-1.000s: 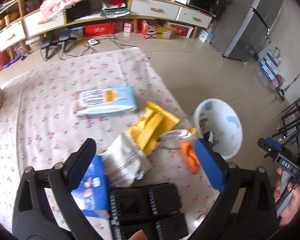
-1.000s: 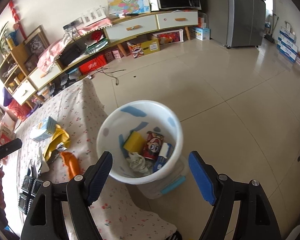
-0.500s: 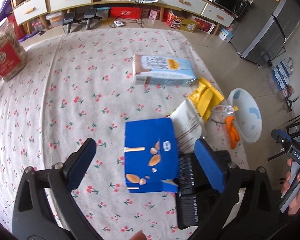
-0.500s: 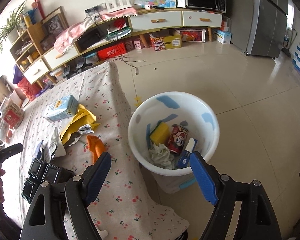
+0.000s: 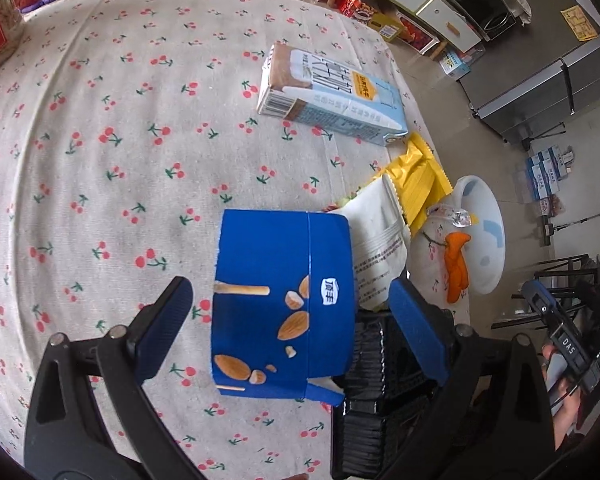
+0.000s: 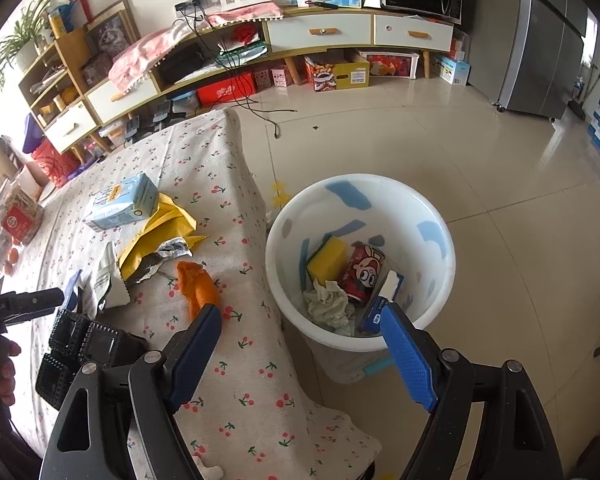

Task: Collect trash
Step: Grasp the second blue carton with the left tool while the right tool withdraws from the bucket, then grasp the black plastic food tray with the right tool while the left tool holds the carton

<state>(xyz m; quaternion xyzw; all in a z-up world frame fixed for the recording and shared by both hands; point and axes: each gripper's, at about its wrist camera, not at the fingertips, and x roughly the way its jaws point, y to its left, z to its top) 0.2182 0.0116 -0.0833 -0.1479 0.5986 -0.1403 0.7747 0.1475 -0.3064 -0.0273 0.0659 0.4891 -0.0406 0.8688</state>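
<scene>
My left claw [image 5: 290, 336] hangs with its jaws spread wide, straddling the blue snack box [image 5: 282, 300] on the cherry-print cloth [image 5: 100, 140]. At two o'clock of the box lie the white pouch [image 5: 380, 236] and yellow wrapper [image 5: 416, 180]. My right claw [image 6: 300, 354], jaws apart and empty, hovers by the white bin [image 6: 360, 196], holding trash at one o'clock.
</scene>
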